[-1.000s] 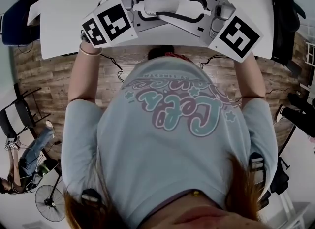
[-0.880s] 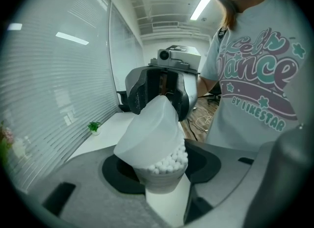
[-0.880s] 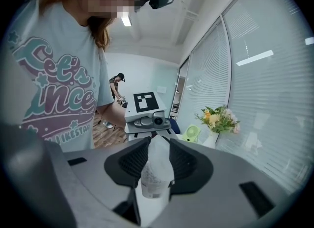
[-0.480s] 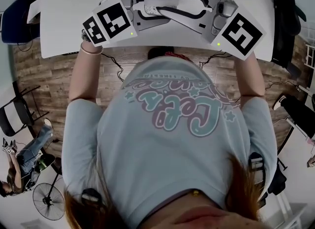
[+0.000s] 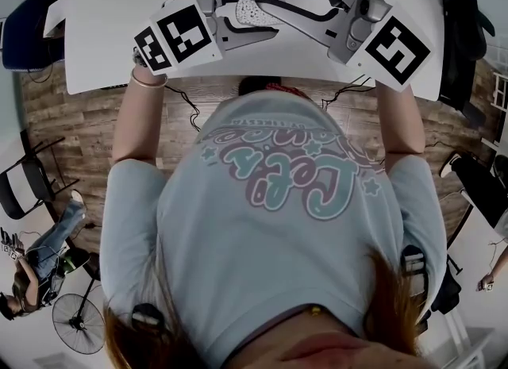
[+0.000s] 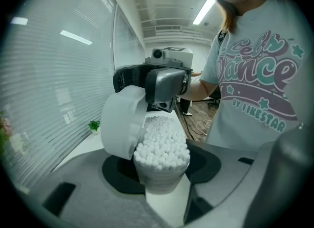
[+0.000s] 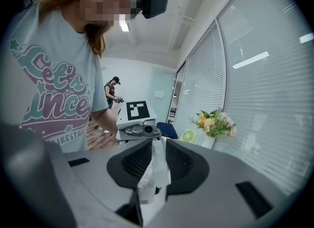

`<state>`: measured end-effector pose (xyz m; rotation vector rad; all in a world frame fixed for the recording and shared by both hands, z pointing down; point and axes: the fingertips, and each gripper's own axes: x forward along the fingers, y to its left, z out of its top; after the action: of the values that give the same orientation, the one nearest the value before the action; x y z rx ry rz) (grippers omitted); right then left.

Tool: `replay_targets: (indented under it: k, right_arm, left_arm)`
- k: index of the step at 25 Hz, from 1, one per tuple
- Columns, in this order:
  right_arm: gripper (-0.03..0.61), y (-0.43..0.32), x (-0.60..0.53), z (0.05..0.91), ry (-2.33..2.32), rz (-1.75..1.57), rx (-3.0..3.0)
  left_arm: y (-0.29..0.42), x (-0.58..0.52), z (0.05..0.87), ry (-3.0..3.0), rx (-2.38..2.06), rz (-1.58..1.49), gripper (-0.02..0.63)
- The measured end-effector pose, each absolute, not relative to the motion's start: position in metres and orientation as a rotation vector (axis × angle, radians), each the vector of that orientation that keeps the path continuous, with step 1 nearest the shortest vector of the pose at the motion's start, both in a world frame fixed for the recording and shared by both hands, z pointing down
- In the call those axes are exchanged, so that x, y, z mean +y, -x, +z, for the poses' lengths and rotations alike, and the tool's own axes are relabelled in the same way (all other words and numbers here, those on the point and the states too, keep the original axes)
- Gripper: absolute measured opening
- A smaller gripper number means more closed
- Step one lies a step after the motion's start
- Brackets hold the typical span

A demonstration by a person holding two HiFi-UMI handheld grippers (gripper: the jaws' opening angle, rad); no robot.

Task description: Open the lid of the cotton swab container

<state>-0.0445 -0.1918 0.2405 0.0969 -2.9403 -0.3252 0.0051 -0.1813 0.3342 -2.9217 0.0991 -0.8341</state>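
Change: lid (image 6: 120,124) swung wider than a second ago, baring more swabs (image 6: 163,143).
Right gripper (image 7: 153,161): jaws just closing, pinching the lid's edge.
Left gripper (image 6: 160,162): clamped on container (image 6: 158,179), over table's (image 5: 103,50) near edge.
Nearby: flowers (image 7: 214,123).

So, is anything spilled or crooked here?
Nothing stands out. The left claw holds the cotton swab container; its lid is tipped open, in the right claw, whose jaws have just been closing on it. The swabs are packed inside, none spilled.

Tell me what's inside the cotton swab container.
White swab tips packed to the rim of the cotton swab container, lid tilted open. Stems and bottom are hidden beneath the tips.
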Motion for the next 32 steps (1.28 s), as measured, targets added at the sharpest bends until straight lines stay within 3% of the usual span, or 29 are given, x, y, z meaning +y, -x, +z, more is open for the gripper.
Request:
replay_targets:
  k: [32]
  right_arm:
    - [0.080,0.034,-0.210,0.230,-0.219,-0.251,-3.010]
  left_arm:
    - [-0.015,-0.175,0.320,2.978,0.036,-0.652,0.199]
